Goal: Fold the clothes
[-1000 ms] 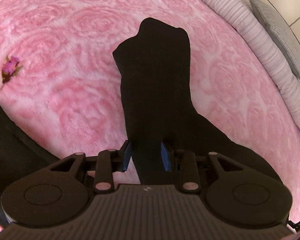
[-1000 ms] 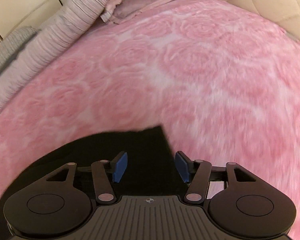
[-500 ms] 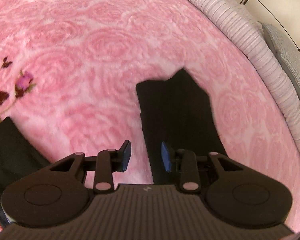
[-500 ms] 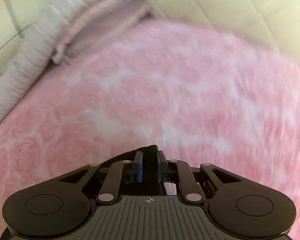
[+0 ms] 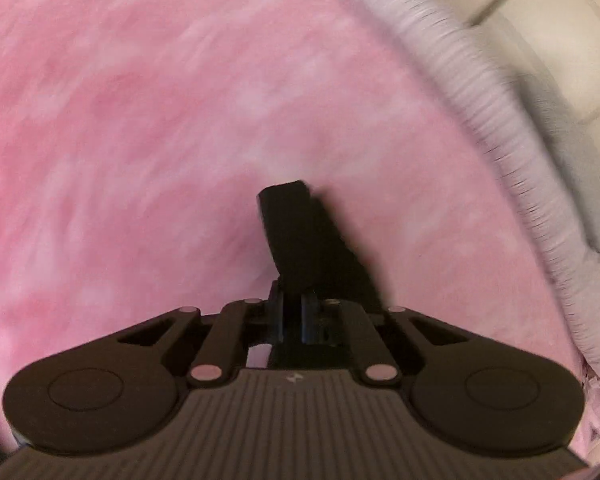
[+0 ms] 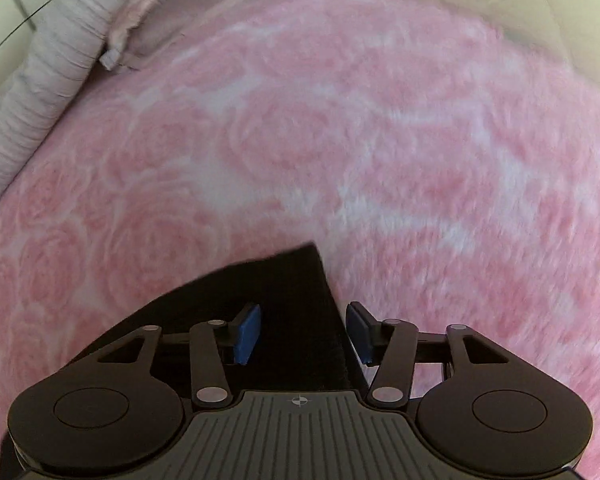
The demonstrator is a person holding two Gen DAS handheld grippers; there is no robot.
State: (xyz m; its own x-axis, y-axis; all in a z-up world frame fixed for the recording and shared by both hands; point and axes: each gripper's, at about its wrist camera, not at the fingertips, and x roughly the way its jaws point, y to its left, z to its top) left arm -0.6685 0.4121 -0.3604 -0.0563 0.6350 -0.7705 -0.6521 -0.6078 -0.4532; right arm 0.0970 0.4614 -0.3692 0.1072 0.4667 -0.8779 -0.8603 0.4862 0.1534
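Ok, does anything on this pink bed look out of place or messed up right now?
Nothing looks spilled or damaged. The black fabric garment rises off the pink rose-patterned fleece blanket, pinched in the shut left tool. The right tool is opening over another corner of it. That fits folding.

A pink rose-patterned blanket (image 6: 340, 140) spreads ahead of the fingers; a ribbed pale bolster (image 5: 480, 92) edges it, beside cream floor tiles (image 5: 560, 40).

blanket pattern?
Pink with paler rose swirls; blanket shows best in the right wrist view.
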